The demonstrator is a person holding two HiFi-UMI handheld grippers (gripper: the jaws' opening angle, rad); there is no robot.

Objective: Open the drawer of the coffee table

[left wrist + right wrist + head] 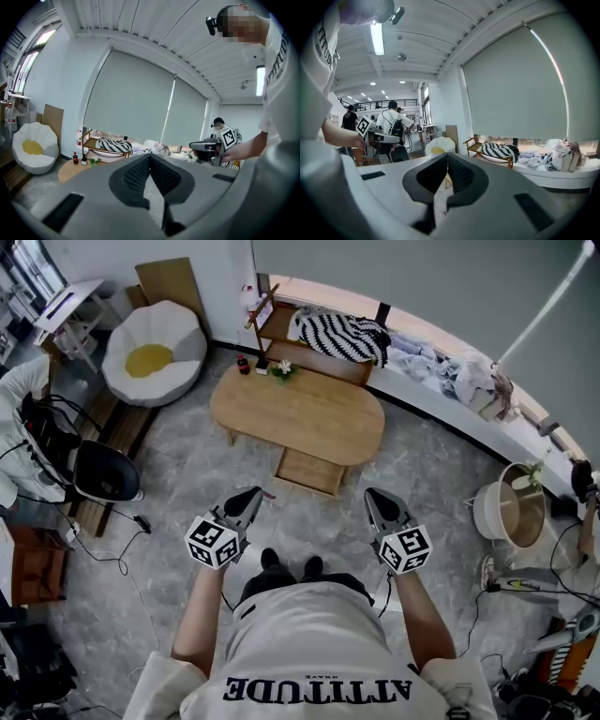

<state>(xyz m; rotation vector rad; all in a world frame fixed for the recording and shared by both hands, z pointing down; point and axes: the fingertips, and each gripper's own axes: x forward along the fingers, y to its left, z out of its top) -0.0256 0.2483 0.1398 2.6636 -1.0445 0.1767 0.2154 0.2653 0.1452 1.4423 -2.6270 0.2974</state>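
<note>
The oval wooden coffee table (300, 413) stands on the grey floor ahead of me. Its drawer (311, 471) juts out from under the near edge, pulled open. My left gripper (251, 495) and right gripper (373, 495) hover side by side close to my body, short of the drawer and touching nothing. Both point toward the table. In the left gripper view the left gripper (150, 157) has its tips together and empty, with the table (70, 169) at the far left. In the right gripper view the right gripper (447, 155) is also shut and empty.
A white beanbag seat (155, 357) with a yellow middle sits at the back left. A wooden bench (319, 357) with a striped cloth (342, 334) stands behind the table. A small plant (281, 369) and a bottle (243, 363) are at the table's far end. Black chair (105, 472) left, pale basket (511, 507) right, cables on the floor.
</note>
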